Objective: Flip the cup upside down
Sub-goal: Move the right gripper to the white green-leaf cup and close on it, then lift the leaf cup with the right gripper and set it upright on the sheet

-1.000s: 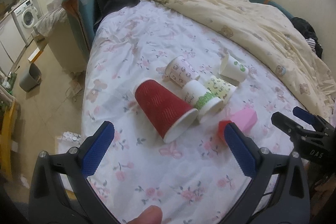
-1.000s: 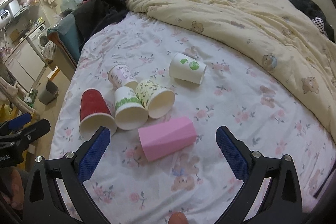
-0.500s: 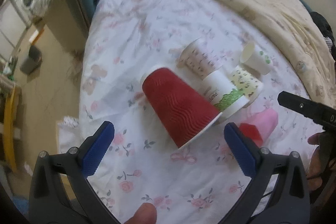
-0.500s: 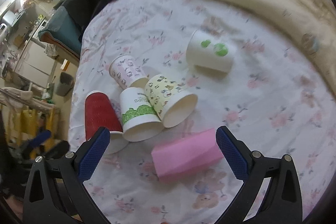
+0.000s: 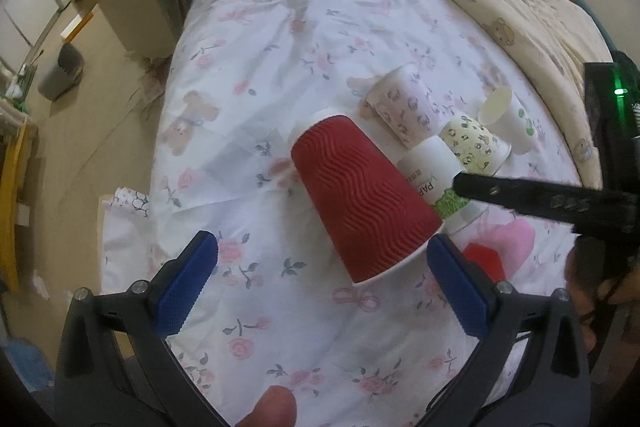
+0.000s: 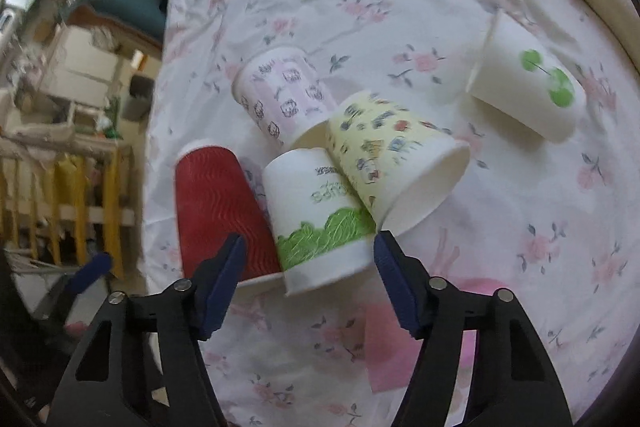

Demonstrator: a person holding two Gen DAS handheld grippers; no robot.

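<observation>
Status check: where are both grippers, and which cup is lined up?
Left gripper open, facing red cup. Right gripper open, straddling green-leaf cup. All cups on their sides, tightly clustered; yellow cup touching.

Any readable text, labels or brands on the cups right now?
"PAP": on the white cup with green leaves, left wrist view; the rest is cut off.
Same cup in the right wrist view: print upside down, too blurred to read.
The other cups carry only pictures.
</observation>
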